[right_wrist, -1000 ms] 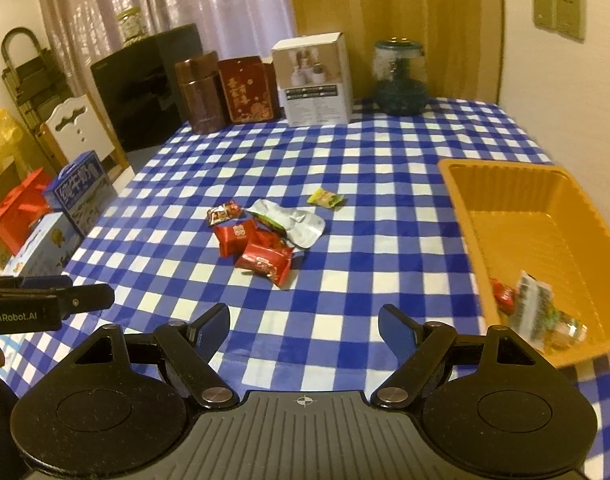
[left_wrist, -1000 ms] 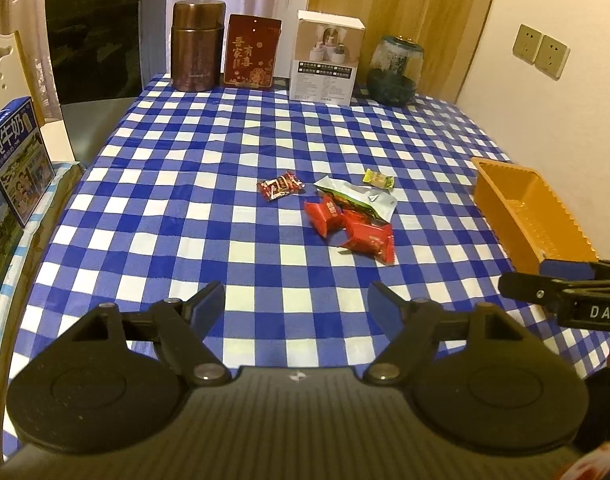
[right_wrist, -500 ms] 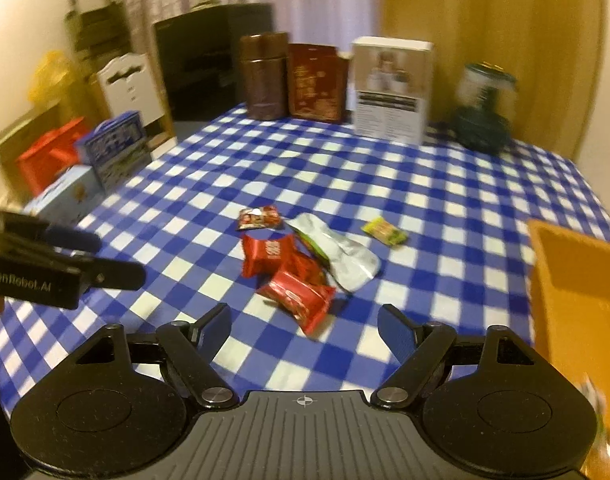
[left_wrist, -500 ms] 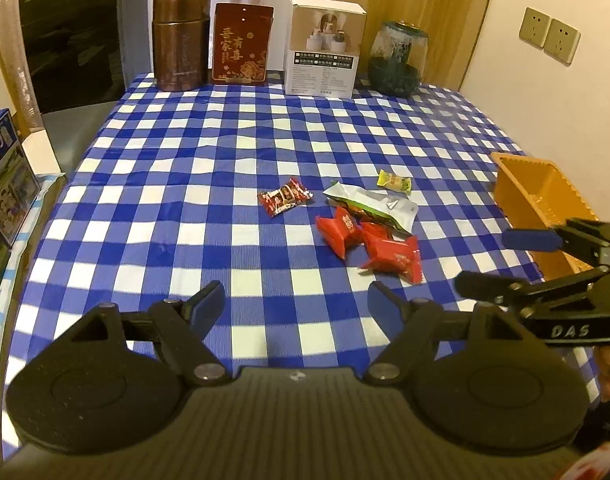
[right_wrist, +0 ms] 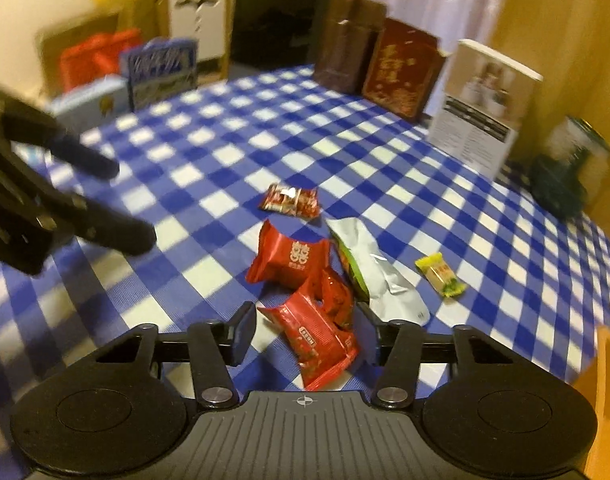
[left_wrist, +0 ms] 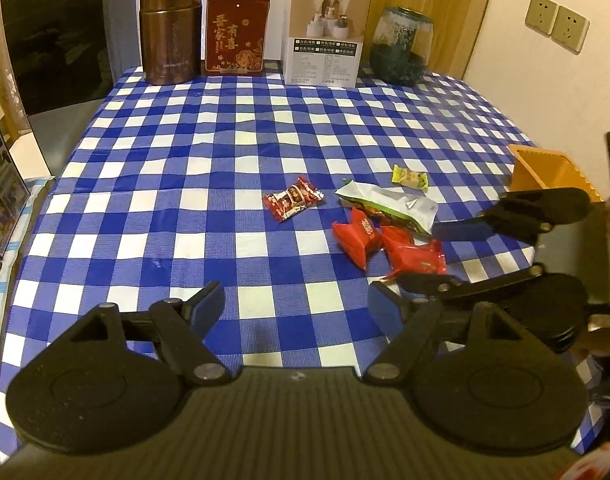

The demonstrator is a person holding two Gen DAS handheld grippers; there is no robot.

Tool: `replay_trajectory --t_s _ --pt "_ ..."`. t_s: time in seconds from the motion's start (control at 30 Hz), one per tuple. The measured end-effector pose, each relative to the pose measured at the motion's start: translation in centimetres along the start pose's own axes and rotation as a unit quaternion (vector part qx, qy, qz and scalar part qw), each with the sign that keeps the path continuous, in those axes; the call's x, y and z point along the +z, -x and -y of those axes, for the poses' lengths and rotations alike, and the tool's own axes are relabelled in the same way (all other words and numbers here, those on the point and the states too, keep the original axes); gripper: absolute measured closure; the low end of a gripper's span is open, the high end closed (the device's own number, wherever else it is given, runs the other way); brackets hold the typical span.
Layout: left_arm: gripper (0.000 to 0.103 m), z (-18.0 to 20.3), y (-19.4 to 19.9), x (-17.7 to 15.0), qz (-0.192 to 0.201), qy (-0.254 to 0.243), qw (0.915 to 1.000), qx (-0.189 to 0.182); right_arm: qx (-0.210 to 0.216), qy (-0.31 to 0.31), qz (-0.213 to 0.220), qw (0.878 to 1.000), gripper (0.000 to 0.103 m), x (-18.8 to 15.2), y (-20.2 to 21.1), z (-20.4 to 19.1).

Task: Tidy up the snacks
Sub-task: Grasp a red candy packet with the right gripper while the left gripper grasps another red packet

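Several snacks lie together on the blue checked tablecloth (left_wrist: 185, 184): a small dark-red candy pack (left_wrist: 293, 199) (right_wrist: 291, 200), a red packet with a gold mark (left_wrist: 355, 234) (right_wrist: 289, 258), a silver-green pouch (left_wrist: 389, 206) (right_wrist: 379, 276) and a yellow-green candy (left_wrist: 409, 178) (right_wrist: 441, 274). My right gripper (right_wrist: 307, 332) (left_wrist: 437, 258) is low over the nearest red packet (right_wrist: 317, 336) (left_wrist: 417, 256). Its jaws are closing with that packet between them, and the pads do not visibly press it. My left gripper (left_wrist: 297, 306) (right_wrist: 105, 200) hangs open and empty, short of the pile.
An orange tray (left_wrist: 545, 172) (right_wrist: 601, 400) sits at the right table edge. Along the far edge stand a brown canister (left_wrist: 169, 30), a red box (left_wrist: 236, 32), a white box (left_wrist: 325, 36) and a glass jar (left_wrist: 401, 50). Blue cartons (left_wrist: 1, 200) stand off the left side.
My right gripper swung left from the tray, rolled, dropped onto the snack pile and narrowed its jaws around a red packet. My left gripper moved forward and lower toward the snacks.
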State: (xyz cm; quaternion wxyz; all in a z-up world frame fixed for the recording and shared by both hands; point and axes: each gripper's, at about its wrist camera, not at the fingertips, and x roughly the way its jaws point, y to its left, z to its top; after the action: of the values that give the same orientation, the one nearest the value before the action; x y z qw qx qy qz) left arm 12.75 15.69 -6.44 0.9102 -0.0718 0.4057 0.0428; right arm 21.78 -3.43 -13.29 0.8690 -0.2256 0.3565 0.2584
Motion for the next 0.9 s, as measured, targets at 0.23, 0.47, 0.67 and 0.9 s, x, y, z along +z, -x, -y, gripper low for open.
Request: replay_trajectory --t_s 0.23,0.47,0.67,0.9 --pt "0.027 0.1 -0.6 0.1 -0.003 -0.003 1.0 -0.005 -0.008 0.052 -0.03 0.998 0.074 -0.6 -1.8 -0.3" --pt "0.027 1.6 -1.8 0.6 -0.002 -0.035 0.9991 -0.024 -0.021 -0.099 -0.026 0.995 0.077 -2.4 0.9 1.7" --pt "0.027 3.8 -3.8 1.3 0.001 -0.104 0.9938 -0.04 -0.024 -0.216 -0.028 0.976 0.077 -4.1 3.6 4.3" --pt "0.031 4.8 -6.5 2.1 0.003 -0.158 0.9869 -0.03 -0.048 -0.242 -0.025 0.969 0.077 -5.9 5.3 5.3"
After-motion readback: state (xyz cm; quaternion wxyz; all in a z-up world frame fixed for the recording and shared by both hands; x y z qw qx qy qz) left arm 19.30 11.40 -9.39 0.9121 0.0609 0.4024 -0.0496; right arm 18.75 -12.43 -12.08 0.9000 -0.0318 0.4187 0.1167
